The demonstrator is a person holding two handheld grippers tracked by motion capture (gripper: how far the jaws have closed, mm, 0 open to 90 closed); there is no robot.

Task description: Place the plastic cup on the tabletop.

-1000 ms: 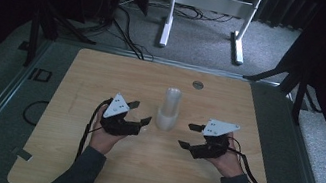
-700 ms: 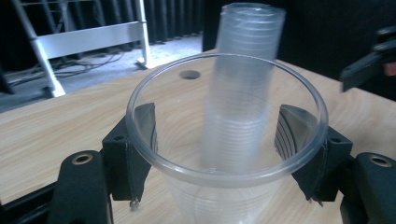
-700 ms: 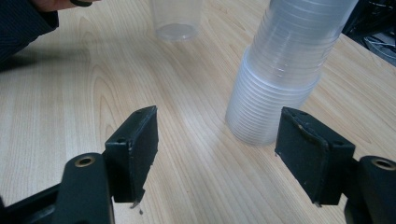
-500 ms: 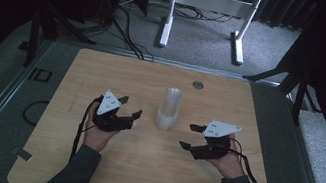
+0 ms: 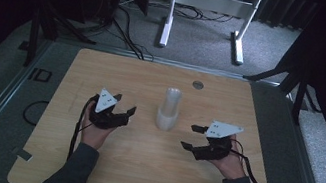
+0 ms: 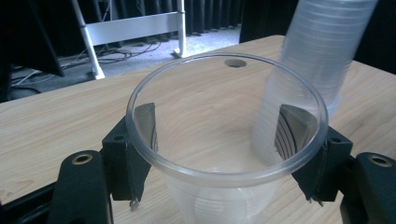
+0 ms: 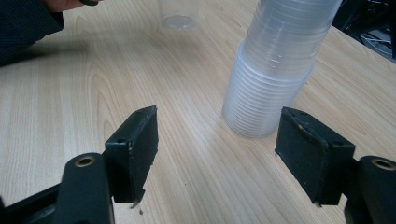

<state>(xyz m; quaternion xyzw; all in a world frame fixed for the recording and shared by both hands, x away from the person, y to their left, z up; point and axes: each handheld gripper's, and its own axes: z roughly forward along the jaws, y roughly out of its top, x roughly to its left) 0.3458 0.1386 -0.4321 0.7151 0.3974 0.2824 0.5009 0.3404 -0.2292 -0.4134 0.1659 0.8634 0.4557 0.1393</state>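
Observation:
A stack of clear plastic cups (image 5: 168,109) stands rim-down in the middle of the wooden table (image 5: 137,168). My left gripper (image 5: 126,104) is to the left of it, shut on a single clear cup (image 6: 219,140). That cup stands upright, its round rim between the two jaws, and the stack (image 6: 317,56) rises just behind it. My right gripper (image 5: 188,136) lies to the right of the stack, open and holding nothing. From the right gripper (image 7: 217,144) I see the stack (image 7: 275,70) ahead and the held cup (image 7: 180,16) beyond it.
A round hole (image 5: 197,84) sits in the tabletop behind the stack. A dark frame rims the table. Beyond the far edge are a white desk frame (image 5: 207,0) and cables on the grey floor. A cable (image 5: 249,167) trails from the right gripper.
My left gripper has drawn away from the stack toward the left, carrying the single cup. The right gripper has kept still.

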